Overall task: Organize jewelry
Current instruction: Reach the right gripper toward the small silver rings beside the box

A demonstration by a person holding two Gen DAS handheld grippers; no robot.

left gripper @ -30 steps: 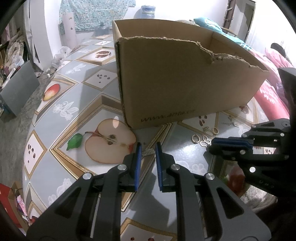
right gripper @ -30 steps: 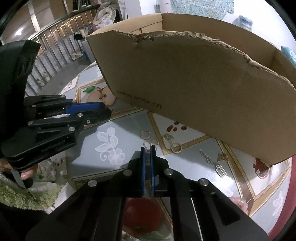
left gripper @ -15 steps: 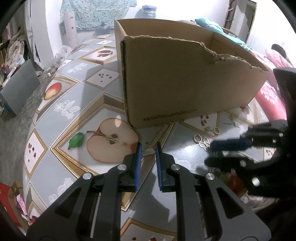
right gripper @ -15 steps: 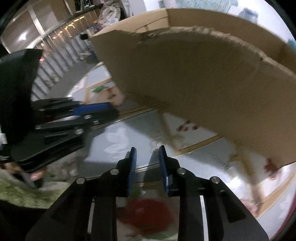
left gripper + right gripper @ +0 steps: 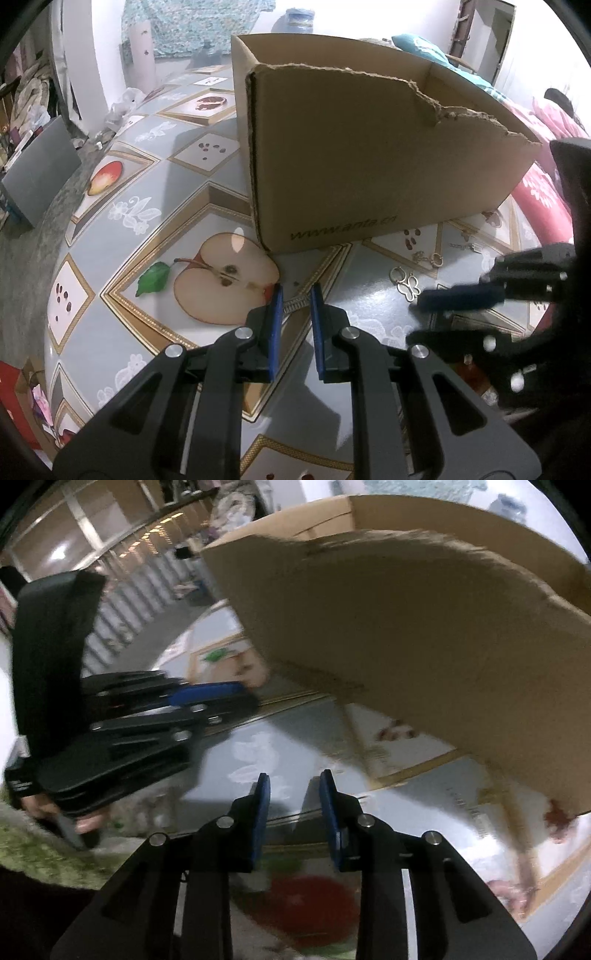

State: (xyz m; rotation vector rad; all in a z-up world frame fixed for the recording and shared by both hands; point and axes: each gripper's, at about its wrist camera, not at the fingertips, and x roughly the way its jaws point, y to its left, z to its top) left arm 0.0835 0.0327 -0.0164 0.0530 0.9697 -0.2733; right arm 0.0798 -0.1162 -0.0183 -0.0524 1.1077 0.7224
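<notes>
My left gripper hovers low over the fruit-patterned tablecloth, shut on a short silver chain that spans its blue pads. Loose jewelry lies to the right of it: a hoop, a butterfly pendant, an earring pair and a thin chain with a tag. My right gripper is blurred; its jaws are opening with nothing between them, above the table's front part. In the left wrist view the right gripper hangs just right of the pendant. The torn cardboard box stands behind.
The box fills the back of the right wrist view, with the left gripper and the hand holding it at the left. The round table's edge curves close in front. Pink bedding lies at the right, a grey case on the floor at the left.
The right gripper's jaws went from shut to apart, and it tilted and shifted, blurring its view. The left gripper and its chain stayed still.
</notes>
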